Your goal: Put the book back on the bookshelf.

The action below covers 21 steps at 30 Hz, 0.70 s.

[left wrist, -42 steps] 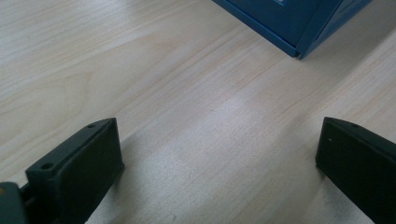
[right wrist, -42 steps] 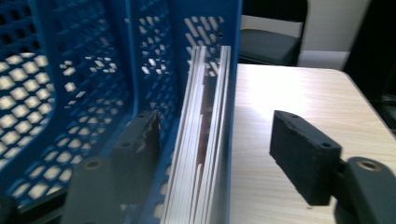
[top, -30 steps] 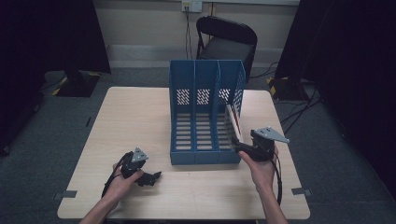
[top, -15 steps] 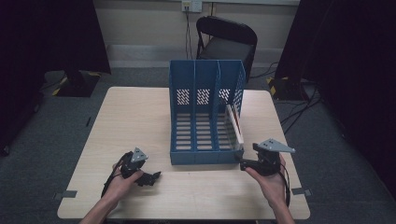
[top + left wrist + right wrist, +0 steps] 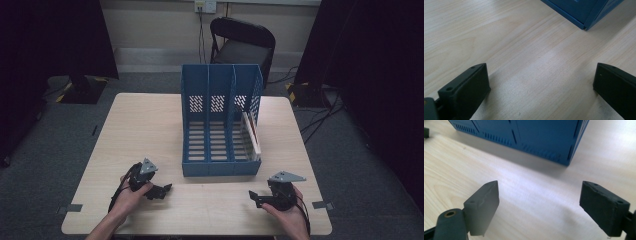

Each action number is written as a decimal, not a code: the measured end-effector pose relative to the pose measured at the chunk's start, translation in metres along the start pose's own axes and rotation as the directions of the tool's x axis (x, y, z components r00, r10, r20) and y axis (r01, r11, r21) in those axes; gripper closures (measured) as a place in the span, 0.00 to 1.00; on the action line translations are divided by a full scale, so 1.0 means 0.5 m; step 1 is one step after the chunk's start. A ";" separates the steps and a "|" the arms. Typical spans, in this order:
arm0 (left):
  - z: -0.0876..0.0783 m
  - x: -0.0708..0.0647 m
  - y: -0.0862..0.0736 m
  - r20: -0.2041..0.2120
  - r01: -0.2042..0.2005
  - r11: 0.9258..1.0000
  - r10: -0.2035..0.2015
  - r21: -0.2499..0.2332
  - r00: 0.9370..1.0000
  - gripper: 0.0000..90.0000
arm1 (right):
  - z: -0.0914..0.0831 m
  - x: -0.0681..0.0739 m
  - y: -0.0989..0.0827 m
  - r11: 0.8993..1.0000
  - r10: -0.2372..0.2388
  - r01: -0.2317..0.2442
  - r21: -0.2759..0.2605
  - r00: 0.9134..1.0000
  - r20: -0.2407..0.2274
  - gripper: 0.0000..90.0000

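**Both grippers low on the table, jaws wide**

Left gripper (image 5: 161,190) rests by the near edge, jaws spread over bare pale woodgrain table (image 5: 150,125). Right gripper (image 5: 256,196) sits opposite, jaws parted too, holding nothing. Between and beyond them stands the blue slotted plastic file rack (image 5: 220,125), a white-edged book (image 5: 251,132) leaning in its right-hand compartment.
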<state>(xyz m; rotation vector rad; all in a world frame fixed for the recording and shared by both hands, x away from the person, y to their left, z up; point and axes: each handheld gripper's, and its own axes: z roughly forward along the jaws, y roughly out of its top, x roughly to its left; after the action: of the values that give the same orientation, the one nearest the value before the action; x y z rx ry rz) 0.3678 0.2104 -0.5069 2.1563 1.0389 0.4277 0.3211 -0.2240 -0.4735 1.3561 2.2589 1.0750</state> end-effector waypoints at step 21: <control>0.001 -0.001 0.000 -0.002 0.007 1.000 -0.007 -0.003 1.000 0.00 | 0.086 0.086 -0.024 0.995 -0.101 0.101 -0.002 0.991 0.085 0.15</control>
<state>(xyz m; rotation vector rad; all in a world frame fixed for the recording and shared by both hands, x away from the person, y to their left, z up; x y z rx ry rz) 0.3677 0.2097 -0.5071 2.1496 1.0463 0.4285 0.3164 -0.1714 -0.5061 1.2458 2.2353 0.9722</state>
